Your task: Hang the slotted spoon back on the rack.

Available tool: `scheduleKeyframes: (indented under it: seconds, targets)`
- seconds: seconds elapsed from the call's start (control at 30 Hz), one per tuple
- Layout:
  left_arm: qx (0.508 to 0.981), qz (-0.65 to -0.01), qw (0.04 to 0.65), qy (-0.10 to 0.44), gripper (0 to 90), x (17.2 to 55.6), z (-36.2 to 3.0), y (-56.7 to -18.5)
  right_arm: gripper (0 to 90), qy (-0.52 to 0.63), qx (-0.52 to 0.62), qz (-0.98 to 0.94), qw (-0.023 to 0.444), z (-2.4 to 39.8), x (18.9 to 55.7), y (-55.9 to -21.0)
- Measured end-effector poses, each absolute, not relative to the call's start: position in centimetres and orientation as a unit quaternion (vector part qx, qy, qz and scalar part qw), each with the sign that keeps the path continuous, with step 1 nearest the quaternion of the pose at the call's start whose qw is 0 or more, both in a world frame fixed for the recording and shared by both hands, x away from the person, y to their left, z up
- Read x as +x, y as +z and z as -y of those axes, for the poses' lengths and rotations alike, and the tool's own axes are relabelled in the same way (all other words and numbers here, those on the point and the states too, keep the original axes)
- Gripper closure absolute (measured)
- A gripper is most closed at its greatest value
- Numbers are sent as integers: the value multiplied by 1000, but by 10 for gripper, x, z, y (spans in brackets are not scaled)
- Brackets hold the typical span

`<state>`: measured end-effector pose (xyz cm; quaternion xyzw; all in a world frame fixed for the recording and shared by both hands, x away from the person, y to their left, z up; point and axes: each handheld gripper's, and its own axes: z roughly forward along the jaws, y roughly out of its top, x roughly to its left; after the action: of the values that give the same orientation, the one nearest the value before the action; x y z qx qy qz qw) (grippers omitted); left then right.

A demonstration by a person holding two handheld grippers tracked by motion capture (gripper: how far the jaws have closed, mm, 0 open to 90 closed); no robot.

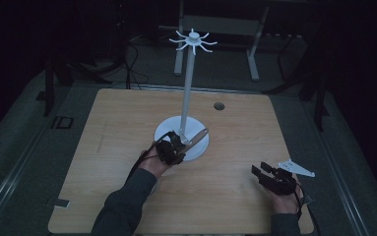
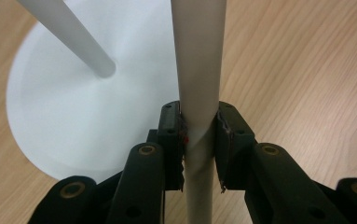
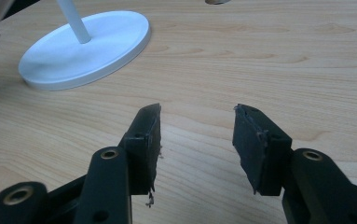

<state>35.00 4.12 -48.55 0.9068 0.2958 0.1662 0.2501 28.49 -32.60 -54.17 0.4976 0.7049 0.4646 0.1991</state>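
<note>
A white stand rises mid-table: round base (image 1: 196,124), thin pole (image 1: 188,83) and a ring of curved hooks (image 1: 193,40) at the top. My left gripper (image 1: 176,146) hovers over the base's near edge, shut on a pale beige rod (image 1: 198,136) that sticks out to the upper right. In the left gripper view the jaws (image 2: 199,135) pinch this rod (image 2: 198,70) from both sides, with the white base (image 2: 64,116) and pole (image 2: 73,37) behind it. My right gripper (image 1: 264,172) rests low at the table's near right, open (image 3: 197,135), nothing between its jaws.
A small round grommet hole (image 1: 219,105) sits in the wooden tabletop behind the stand. The white base (image 3: 87,44) lies to the upper left in the right gripper view. Dark floor, cables and a desk frame (image 1: 252,54) lie beyond the table's far edge.
</note>
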Motion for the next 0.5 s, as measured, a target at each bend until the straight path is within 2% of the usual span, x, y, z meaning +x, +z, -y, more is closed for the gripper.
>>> scheduleKeyframes:
  seconds: [0.5]
  targets:
    - [869, -327, 310, 205, 745, 342, -36, -468, 509, 464, 497, -705, 201, 326, 285, -542]
